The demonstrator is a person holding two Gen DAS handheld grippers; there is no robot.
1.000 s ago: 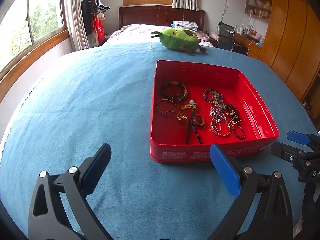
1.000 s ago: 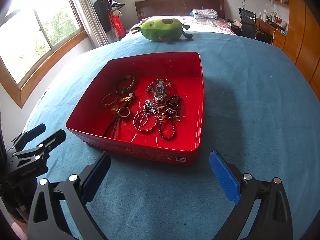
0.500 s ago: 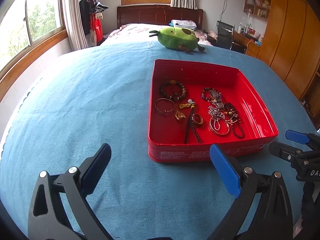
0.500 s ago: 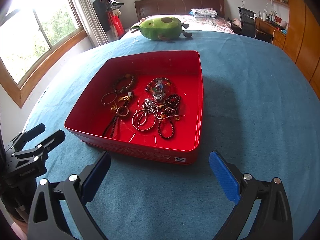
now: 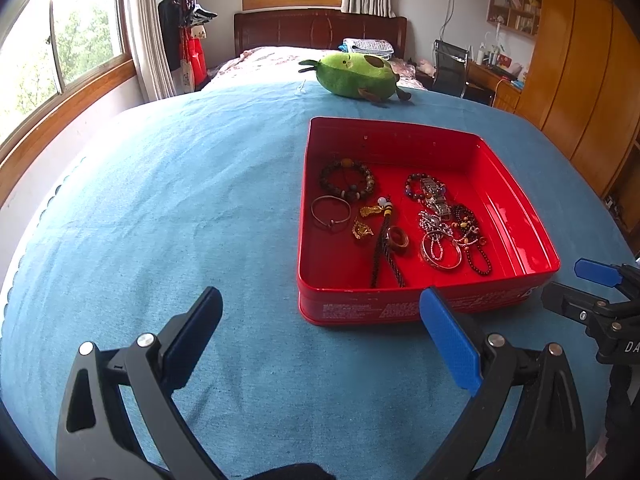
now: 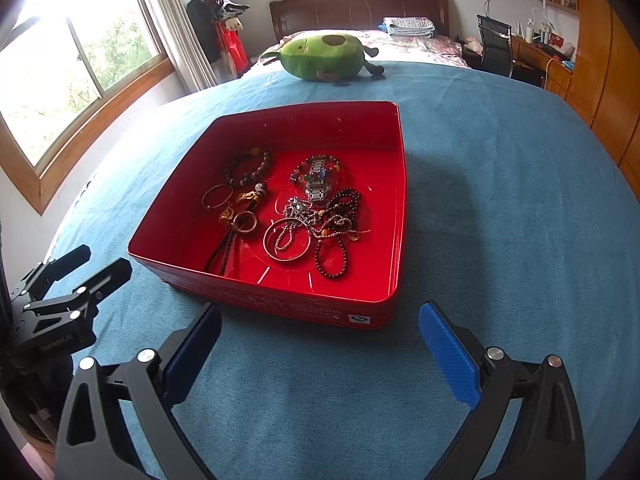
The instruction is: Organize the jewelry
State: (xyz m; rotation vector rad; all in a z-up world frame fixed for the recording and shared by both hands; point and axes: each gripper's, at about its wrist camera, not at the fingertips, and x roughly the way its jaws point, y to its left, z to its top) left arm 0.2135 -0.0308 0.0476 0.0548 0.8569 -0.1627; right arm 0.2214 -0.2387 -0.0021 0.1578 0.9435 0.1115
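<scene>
One blue-covered bed point(image 5: 168, 184), one red tin tray point(image 6: 394, 216) on it, one green avocado plush point(image 6: 326, 56) beyond the tray's far edge. Tray holds one jewelry heap: brown bead bracelet point(image 6: 248, 166), thin bangle point(image 6: 216, 197), silver watch point(image 6: 318, 184), silver ring bangle point(image 6: 286, 240), dark bead strand point(image 6: 336, 252), gold charms, black cord. Left hand-held gripper point(image 5: 320, 332) and right hand-held gripper point(image 6: 320, 340): both released, jaws wide, empty, just short of the tray's near wall. Nothing between grippers and tray.
</scene>
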